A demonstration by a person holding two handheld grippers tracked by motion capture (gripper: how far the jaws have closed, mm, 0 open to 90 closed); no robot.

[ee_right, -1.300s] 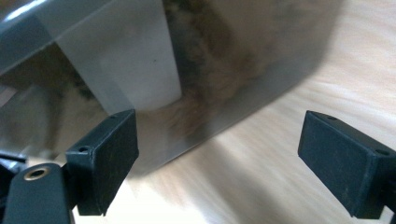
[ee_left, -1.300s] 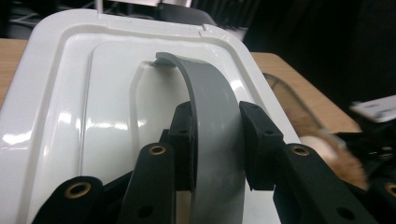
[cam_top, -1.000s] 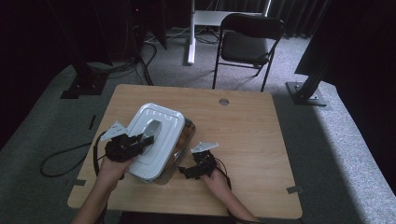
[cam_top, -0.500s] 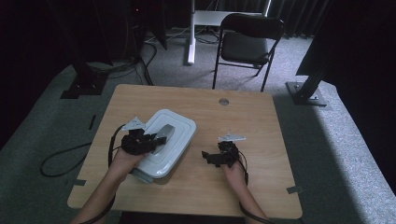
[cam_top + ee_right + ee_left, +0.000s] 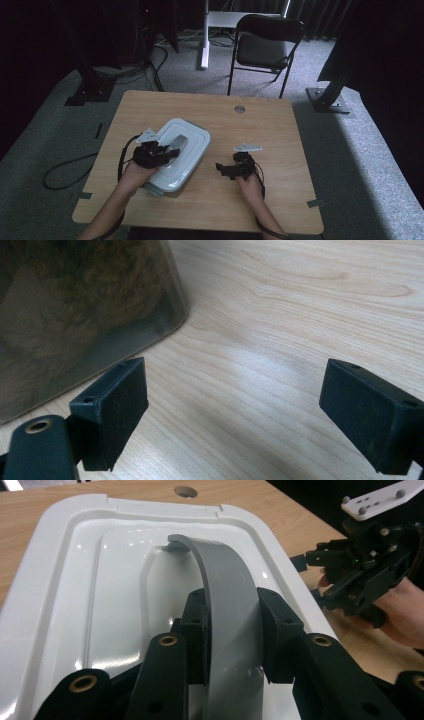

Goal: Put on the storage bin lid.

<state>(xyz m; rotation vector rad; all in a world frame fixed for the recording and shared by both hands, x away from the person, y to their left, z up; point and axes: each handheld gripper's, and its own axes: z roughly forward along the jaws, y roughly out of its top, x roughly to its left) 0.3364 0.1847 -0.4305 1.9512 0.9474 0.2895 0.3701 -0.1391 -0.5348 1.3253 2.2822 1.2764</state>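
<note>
A clear storage box with a white lid [image 5: 186,145] [image 5: 75,595] rests on the wooden table [image 5: 260,120], left of centre. The lid carries a grey arched handle [image 5: 225,595] [image 5: 178,143]. My left gripper [image 5: 169,154] [image 5: 231,630] is shut on that handle, its two pads pressing the handle's sides. My right gripper [image 5: 224,169] [image 5: 235,410] stands open just above the table to the right of the box, nothing between its jaws. In the right gripper view the box's clear wall [image 5: 75,305] shows brown furry contents behind it.
A round cable hole [image 5: 239,108] sits near the table's far edge. A black folding chair [image 5: 265,47] stands beyond the table, with dark stands on the grey carpet at both sides. In the left gripper view the right gripper [image 5: 365,565] shows off to the right.
The box has moved right and farther from the person, with my left gripper on its handle. My right gripper has drawn away from the box to the right and now hangs open.
</note>
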